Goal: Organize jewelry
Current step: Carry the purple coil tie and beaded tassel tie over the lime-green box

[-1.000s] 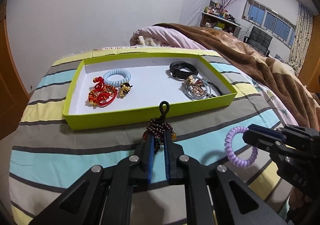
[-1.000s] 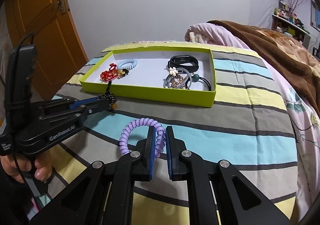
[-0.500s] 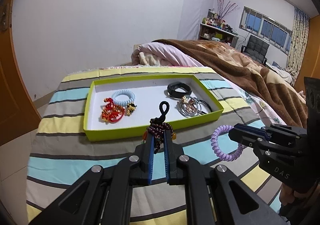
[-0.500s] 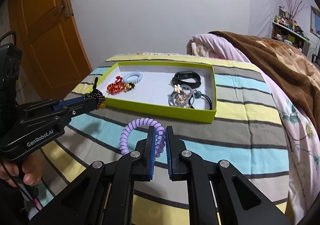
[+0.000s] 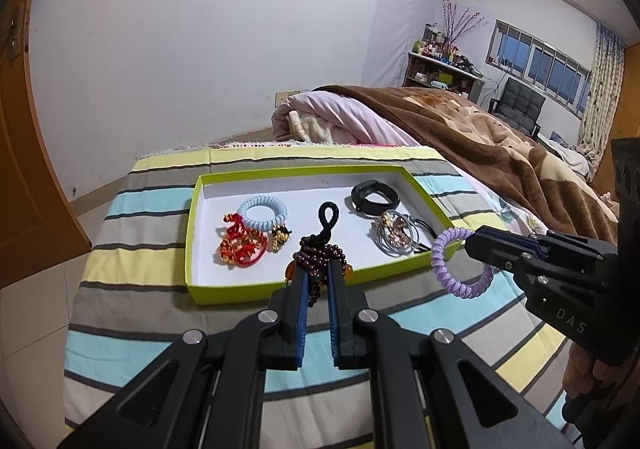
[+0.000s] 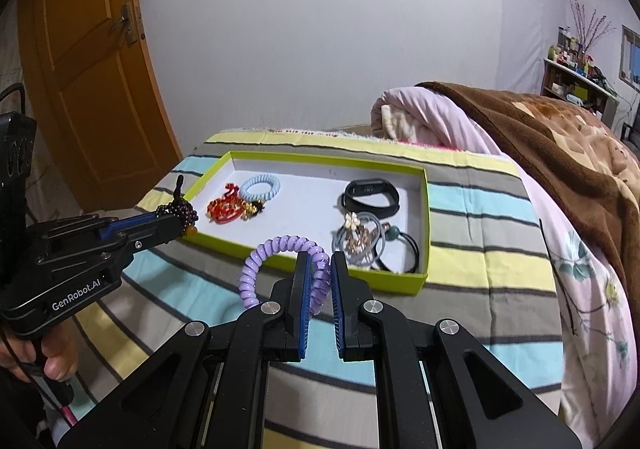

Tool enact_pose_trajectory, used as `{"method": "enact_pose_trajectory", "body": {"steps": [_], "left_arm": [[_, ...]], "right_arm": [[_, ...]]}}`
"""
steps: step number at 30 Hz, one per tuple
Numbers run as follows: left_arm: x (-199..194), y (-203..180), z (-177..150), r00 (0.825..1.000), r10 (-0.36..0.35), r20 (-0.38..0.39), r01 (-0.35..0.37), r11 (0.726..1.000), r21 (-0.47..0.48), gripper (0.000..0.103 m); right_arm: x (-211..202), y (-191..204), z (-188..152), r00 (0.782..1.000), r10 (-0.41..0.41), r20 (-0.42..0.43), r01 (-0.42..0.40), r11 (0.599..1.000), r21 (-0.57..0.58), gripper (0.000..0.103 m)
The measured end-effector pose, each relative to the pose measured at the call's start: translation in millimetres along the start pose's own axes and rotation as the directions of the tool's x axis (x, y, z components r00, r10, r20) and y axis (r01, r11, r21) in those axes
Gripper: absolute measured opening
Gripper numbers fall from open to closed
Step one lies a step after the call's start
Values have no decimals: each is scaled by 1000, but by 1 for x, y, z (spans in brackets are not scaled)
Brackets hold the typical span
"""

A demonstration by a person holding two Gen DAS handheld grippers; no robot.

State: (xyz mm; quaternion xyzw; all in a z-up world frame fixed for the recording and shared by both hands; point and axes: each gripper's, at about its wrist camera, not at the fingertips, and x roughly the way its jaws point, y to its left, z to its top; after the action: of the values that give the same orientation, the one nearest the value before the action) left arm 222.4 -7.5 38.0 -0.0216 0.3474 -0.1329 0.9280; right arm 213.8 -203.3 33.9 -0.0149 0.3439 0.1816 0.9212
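Note:
My left gripper is shut on a dark purple bead bracelet with a black cord loop, held up in front of the near wall of the lime-green tray. It also shows in the right wrist view. My right gripper is shut on a purple spiral hair tie, held above the striped bedspread before the tray; this tie also shows in the left wrist view. In the tray lie a blue spiral tie, a red ornament, a black band and grey hair ties.
The tray rests on a striped bedspread. A brown blanket and pink quilt lie at the right. An orange door stands at the left. The bed's edge drops to a tiled floor at the left.
Both grippers have risen and pulled back from the tray, each still holding its piece. The tray looks smaller and farther away now.

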Motion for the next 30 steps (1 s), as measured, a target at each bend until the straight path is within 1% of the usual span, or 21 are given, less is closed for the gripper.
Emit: {"method": "enact_pose_trajectory", "body": {"steps": [9, 18, 24, 30], "left_arm": [[23, 15, 20, 1000, 0, -1, 0, 1000, -12, 10], [51, 24, 30, 1000, 10, -3, -10, 1000, -17, 10], [75, 31, 32, 1000, 24, -21, -24, 1000, -19, 10], [97, 38, 28, 998, 17, -62, -19, 999, -34, 10]], "right_arm": [[23, -7, 19, 1000, 1, -2, -1, 1000, 5, 10], [59, -17, 36, 1000, -14, -24, 15, 1000, 14, 10], [89, -19, 41, 998, -21, -55, 21, 1000, 14, 10], [117, -21, 42, 995, -20, -95, 21, 1000, 17, 10]]}}
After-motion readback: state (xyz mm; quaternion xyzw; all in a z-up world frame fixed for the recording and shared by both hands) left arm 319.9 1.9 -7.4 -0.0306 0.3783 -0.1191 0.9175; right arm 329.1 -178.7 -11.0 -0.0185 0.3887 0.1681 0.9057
